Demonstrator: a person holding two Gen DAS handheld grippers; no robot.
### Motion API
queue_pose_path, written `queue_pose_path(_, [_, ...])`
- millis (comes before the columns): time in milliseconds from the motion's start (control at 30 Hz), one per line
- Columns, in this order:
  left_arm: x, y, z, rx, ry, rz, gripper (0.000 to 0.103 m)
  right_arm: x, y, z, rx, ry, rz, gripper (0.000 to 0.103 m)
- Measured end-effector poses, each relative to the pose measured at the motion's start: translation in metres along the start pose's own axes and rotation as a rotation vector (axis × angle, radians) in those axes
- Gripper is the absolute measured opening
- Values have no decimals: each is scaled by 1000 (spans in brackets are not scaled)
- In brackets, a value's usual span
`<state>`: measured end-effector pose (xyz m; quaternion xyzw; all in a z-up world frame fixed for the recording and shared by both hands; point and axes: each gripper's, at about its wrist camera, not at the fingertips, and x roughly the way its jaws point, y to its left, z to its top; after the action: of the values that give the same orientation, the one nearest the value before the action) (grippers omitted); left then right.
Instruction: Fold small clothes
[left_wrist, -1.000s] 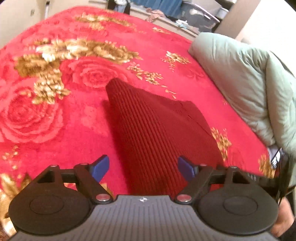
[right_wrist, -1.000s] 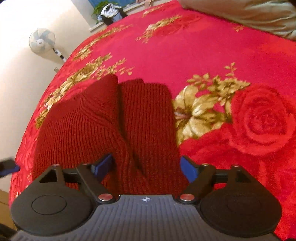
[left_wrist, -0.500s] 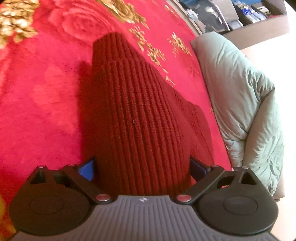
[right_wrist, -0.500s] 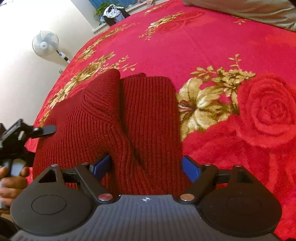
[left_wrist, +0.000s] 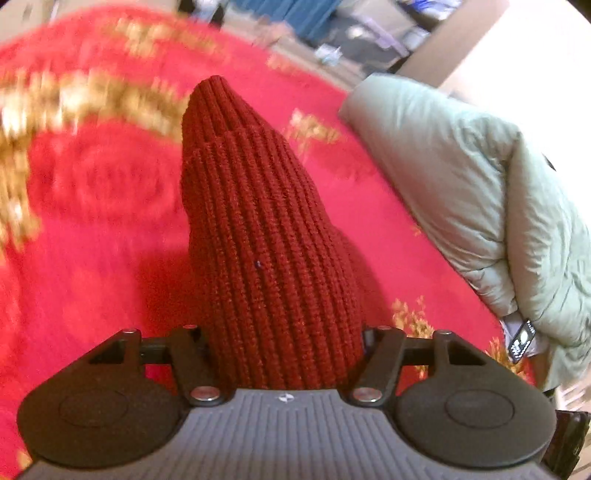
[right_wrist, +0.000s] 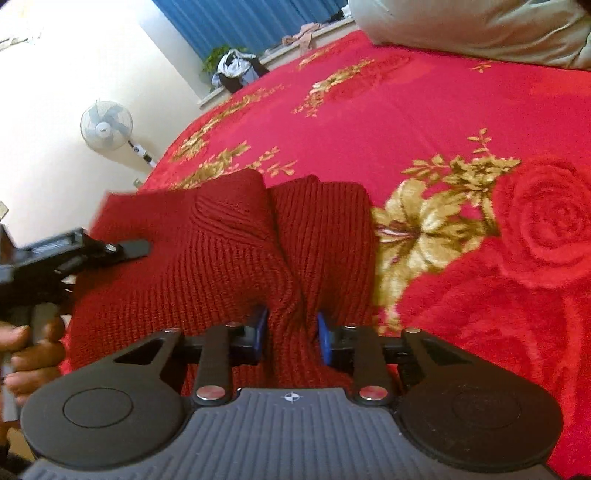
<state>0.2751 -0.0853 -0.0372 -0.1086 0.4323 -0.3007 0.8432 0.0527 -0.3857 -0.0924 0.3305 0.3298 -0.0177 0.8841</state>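
Observation:
A dark red ribbed knit garment (right_wrist: 236, 251) lies on the red floral bedspread (right_wrist: 461, 122). My right gripper (right_wrist: 291, 334) is shut on a bunched edge of it, blue pads pressing from both sides. In the left wrist view the knit (left_wrist: 258, 229) rises as a cone from between the fingers of my left gripper (left_wrist: 284, 350), which is closed on its edge; the pads are hidden by cloth. The left gripper also shows in the right wrist view (right_wrist: 74, 251), at the garment's left edge, held by a hand.
A pale green quilt (left_wrist: 480, 192) is heaped along the bed's right side and shows at the top of the right wrist view (right_wrist: 480, 26). A white fan (right_wrist: 107, 125) stands by the wall beyond the bed edge. Clutter lies on the window ledge (right_wrist: 236, 70).
Both grippers have closed on the garment's edge. The left gripper has lifted its side, so the knit now stands up as a cone, and its view is blurred by motion.

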Motion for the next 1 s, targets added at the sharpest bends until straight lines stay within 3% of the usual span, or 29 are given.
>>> queue_pose_path(100, [-34,2,13,78,-101,35,67,9,22,-2,-16,-40,38,26])
queue_pose_path(200, [-66,27,27,81,-178,73,68,31,65,3,-66,-54,65,25])
queue_pose_path(300, [-93,72,39,-19,-236,138,73,55,115,13,-120,-71,98,24])
queue_pose_path(400, [-108,123,40,-148,-280,272,85,75,160,20,-201,-66,106,24])
queue_pose_path(467, [-111,153,36,-218,-242,341,85,98,181,19,-258,-6,76,24])
queue_pose_path(567, [-133,171,24,-221,-228,373,82,127,192,10,-328,101,20,24])
queue_pose_path(667, [-159,164,12,-141,-232,284,80,124,191,8,-341,86,-5,24])
queue_pose_path(733, [-158,156,2,-48,-170,233,79,120,185,11,-315,83,19,24])
queue_pose_path(800, [-138,144,-14,52,-53,245,73,118,189,10,-326,76,20,24])
queue_pose_path(867, [-112,145,-30,115,56,283,75,120,192,10,-337,87,14,24])
queue_pose_path(933, [-102,147,-39,112,84,305,81,123,192,9,-334,131,-9,27])
queue_pose_path(1000, [-115,141,-37,89,52,304,73,116,187,11,-289,133,-11,30])
